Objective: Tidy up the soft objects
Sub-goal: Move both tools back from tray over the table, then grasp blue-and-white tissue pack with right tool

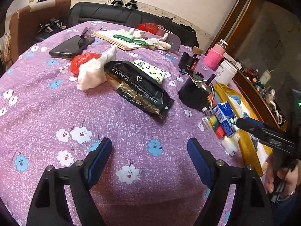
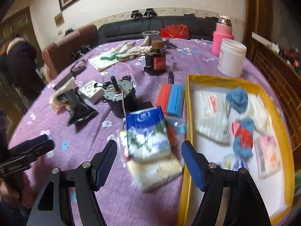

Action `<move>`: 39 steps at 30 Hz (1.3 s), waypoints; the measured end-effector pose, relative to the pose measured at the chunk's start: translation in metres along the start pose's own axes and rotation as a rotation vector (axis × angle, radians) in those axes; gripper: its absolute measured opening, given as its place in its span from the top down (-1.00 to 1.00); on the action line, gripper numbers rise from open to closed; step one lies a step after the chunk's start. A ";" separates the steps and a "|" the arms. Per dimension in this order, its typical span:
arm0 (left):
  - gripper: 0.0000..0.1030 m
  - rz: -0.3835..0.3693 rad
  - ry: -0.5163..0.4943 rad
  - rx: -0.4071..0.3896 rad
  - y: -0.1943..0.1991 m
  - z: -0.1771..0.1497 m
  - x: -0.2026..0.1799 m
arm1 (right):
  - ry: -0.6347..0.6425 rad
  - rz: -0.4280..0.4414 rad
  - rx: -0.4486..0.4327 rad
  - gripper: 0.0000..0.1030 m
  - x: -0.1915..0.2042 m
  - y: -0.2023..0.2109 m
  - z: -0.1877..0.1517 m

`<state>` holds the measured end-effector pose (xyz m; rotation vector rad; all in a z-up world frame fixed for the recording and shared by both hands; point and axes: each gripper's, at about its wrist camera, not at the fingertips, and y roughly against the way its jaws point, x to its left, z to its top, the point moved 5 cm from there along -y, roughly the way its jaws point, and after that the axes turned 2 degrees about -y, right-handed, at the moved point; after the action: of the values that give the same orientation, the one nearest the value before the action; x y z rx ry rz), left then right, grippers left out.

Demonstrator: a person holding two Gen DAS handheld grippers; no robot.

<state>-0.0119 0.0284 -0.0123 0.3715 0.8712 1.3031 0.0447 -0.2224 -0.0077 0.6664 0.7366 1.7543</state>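
Observation:
My left gripper (image 1: 149, 143) hangs open over bare purple tablecloth (image 1: 47, 101), nothing between its blue pads. Beyond it lie a black snack packet (image 1: 139, 88), a white cloth (image 1: 94, 71), a red plastic bag (image 1: 80, 62) and a lemon-print tissue pack (image 1: 150, 69). My right gripper (image 2: 149, 144) is open too. A blue-and-white tissue pack (image 2: 146, 130) lies on a clear bag between its fingers, with gaps on both sides. Right beside it stands the yellow box (image 2: 188, 113) holding white packs and blue and red soft bits. Red and blue sponges (image 2: 172, 99) sit behind.
A black motor (image 1: 195, 92), a phone (image 1: 71, 46), gloves on a booklet (image 1: 146, 39), an ink bottle (image 2: 156, 60), a white jar (image 2: 231, 56) and a pink-sleeved bottle (image 2: 222, 35) stand on the round table. A sofa runs behind. A person stands far left.

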 end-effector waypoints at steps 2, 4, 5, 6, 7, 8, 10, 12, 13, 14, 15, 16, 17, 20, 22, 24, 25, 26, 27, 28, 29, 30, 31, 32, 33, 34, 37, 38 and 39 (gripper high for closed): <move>-0.59 -0.010 0.009 0.002 0.000 0.000 0.000 | 0.044 -0.027 0.019 -0.46 0.007 -0.014 0.005; -0.59 -0.012 0.011 0.000 0.000 0.000 0.000 | 0.083 -0.058 0.042 -0.46 0.014 -0.026 0.005; -0.59 -0.015 0.011 -0.002 0.001 0.000 -0.001 | 0.097 -0.078 0.050 -0.46 0.016 -0.031 0.004; -0.59 -0.017 0.010 -0.002 0.001 0.000 -0.001 | 0.111 -0.108 0.067 -0.46 0.018 -0.039 0.002; -0.59 -0.019 0.011 -0.002 0.001 0.000 -0.001 | 0.114 -0.117 0.067 -0.40 0.019 -0.040 0.001; -0.59 -0.021 0.012 -0.002 0.001 0.000 -0.001 | 0.113 -0.109 0.057 -0.21 0.022 -0.039 0.001; -0.59 -0.027 0.015 -0.001 0.000 0.000 0.000 | 0.112 -0.098 0.054 -0.09 0.027 -0.035 -0.001; -0.59 -0.028 0.019 -0.004 0.001 0.000 0.000 | 0.127 -0.087 0.034 -0.10 0.035 -0.030 -0.004; -0.59 -0.029 0.021 -0.008 0.002 0.000 0.000 | 0.135 -0.055 0.027 -0.10 0.042 -0.026 -0.008; -0.59 -0.028 0.023 -0.014 0.003 0.001 0.001 | 0.136 -0.015 0.026 -0.10 0.048 -0.024 -0.010; -0.59 -0.027 0.025 -0.018 0.004 0.001 0.000 | 0.136 0.025 0.022 -0.10 0.054 -0.021 -0.013; -0.58 -0.028 0.028 -0.022 0.005 0.001 0.000 | 0.142 0.049 0.009 -0.10 0.061 -0.017 -0.016; -0.59 -0.026 0.032 -0.031 0.007 0.002 0.001 | 0.149 0.085 0.007 -0.10 0.068 -0.015 -0.017; -0.59 -0.025 0.045 -0.051 0.011 0.002 0.003 | 0.159 0.227 0.018 -0.08 0.093 -0.008 -0.022; -0.58 -0.021 0.059 -0.068 0.014 0.003 0.006 | 0.206 0.210 0.006 -0.08 0.105 -0.008 -0.021; -0.59 -0.014 0.070 -0.076 0.015 0.004 0.008 | 0.217 0.208 0.013 -0.08 0.112 -0.016 -0.019; -0.59 -0.010 0.076 -0.082 0.016 0.004 0.009 | 0.219 0.212 0.022 -0.08 0.114 -0.019 -0.018; -0.59 -0.007 0.082 -0.090 0.018 0.004 0.010 | 0.228 0.220 0.031 -0.08 0.117 -0.024 -0.019; -0.59 -0.003 0.087 -0.095 0.019 0.005 0.011 | 0.234 0.224 0.034 -0.08 0.115 -0.026 -0.019; -0.59 -0.001 0.091 -0.098 0.019 0.005 0.012 | 0.239 0.231 0.042 -0.08 0.117 -0.031 -0.021; -0.59 0.002 0.094 -0.099 0.019 0.005 0.013 | 0.238 0.242 0.051 -0.08 0.117 -0.036 -0.022; -0.59 0.005 0.097 -0.098 0.019 0.005 0.014 | 0.235 0.263 0.061 -0.09 0.118 -0.040 -0.025; -0.59 0.010 0.100 -0.097 0.019 0.006 0.014 | 0.234 0.272 0.063 -0.11 0.118 -0.041 -0.027; -0.59 0.012 0.102 -0.095 0.018 0.006 0.015 | 0.239 0.274 0.059 -0.12 0.118 -0.042 -0.027; -0.59 0.015 0.104 -0.090 0.017 0.006 0.016 | 0.248 0.276 0.054 -0.12 0.118 -0.042 -0.028; -0.59 0.020 0.108 -0.086 0.016 0.006 0.016 | 0.246 0.287 0.052 -0.12 0.118 -0.041 -0.029; -0.59 0.029 0.120 -0.083 0.015 0.006 0.019 | 0.261 0.293 0.042 -0.13 0.119 -0.038 -0.034; -0.59 0.034 0.124 -0.081 0.015 0.006 0.020 | 0.265 0.296 0.042 -0.13 0.120 -0.037 -0.034; -0.59 0.038 0.125 -0.081 0.015 0.006 0.020 | 0.266 0.308 0.045 -0.13 0.120 -0.036 -0.035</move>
<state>-0.0174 0.0524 -0.0056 0.2461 0.9167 1.4035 0.0078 -0.1038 -0.0477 0.6076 0.8925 2.1428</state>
